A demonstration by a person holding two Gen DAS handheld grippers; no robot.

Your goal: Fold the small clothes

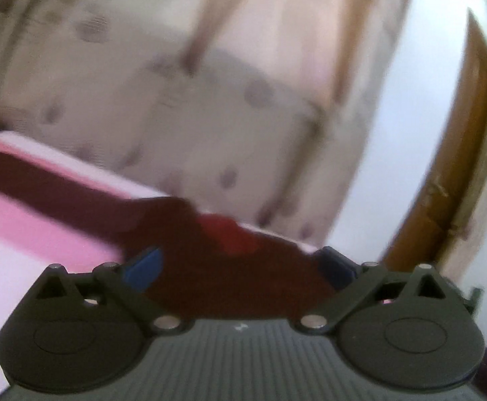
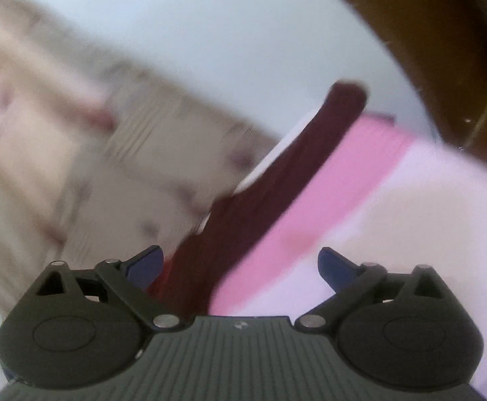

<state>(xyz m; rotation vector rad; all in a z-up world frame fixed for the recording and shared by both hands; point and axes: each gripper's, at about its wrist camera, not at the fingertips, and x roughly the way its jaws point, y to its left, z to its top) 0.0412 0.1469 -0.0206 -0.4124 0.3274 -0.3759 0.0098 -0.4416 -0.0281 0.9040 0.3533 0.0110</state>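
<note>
A dark maroon garment [image 1: 236, 277] lies on a pink and white surface [image 1: 26, 220]. In the left wrist view it fills the gap between my left gripper's [image 1: 240, 264] blue fingertips [image 1: 144, 265], which stand wide apart; a long strip of it runs off to the left, and a brighter red patch [image 1: 230, 234] shows on it. In the right wrist view the maroon garment [image 2: 277, 173] stretches from the left fingertip [image 2: 146, 264] up and to the right. My right gripper [image 2: 240, 264] is open, over the pink surface [image 2: 310, 220]. Both views are blurred.
A beige curtain or wall covering with dark dots [image 1: 210, 100] stands behind the surface. A brown wooden frame [image 1: 444, 183] and a pale wall [image 1: 410, 133] are to the right. The wooden frame [image 2: 427, 33] also shows at the right wrist view's top right.
</note>
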